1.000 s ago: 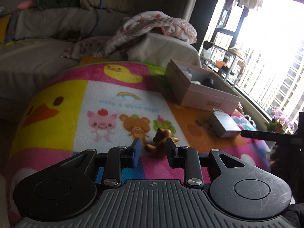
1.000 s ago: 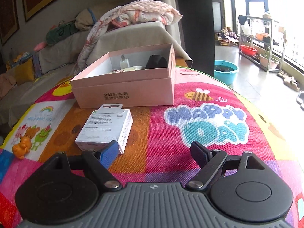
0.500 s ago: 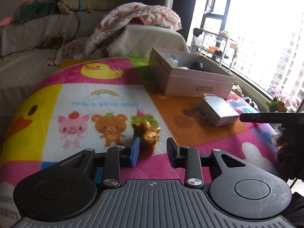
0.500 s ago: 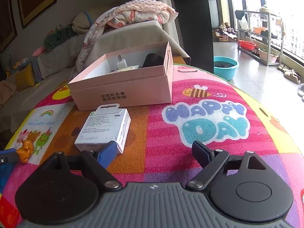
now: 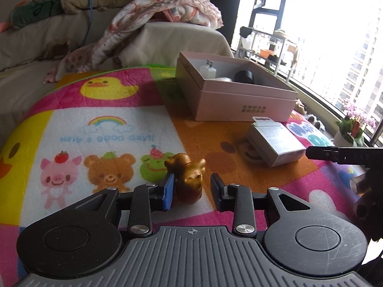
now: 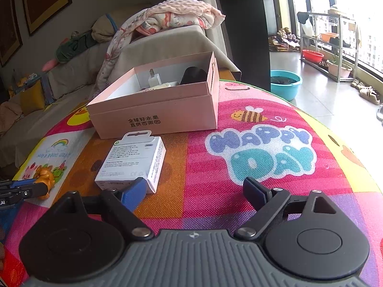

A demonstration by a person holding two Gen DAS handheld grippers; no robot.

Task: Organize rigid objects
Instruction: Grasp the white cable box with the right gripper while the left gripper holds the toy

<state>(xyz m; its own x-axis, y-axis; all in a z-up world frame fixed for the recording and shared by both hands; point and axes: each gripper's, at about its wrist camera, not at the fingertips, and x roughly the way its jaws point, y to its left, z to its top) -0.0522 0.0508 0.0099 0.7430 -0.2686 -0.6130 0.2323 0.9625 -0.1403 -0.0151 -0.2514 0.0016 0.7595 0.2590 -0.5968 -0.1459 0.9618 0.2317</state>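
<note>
sofa beige, cluttered; windows bright daylight; floor pale tile

Under the tongs lies a bright play mat with a yellow duck, a rainbow and big "HAPPY DAY" letters. Far ahead is a sofa with a flowery blanket. Off to the right sit a blue tub and pink flowers.
</note>
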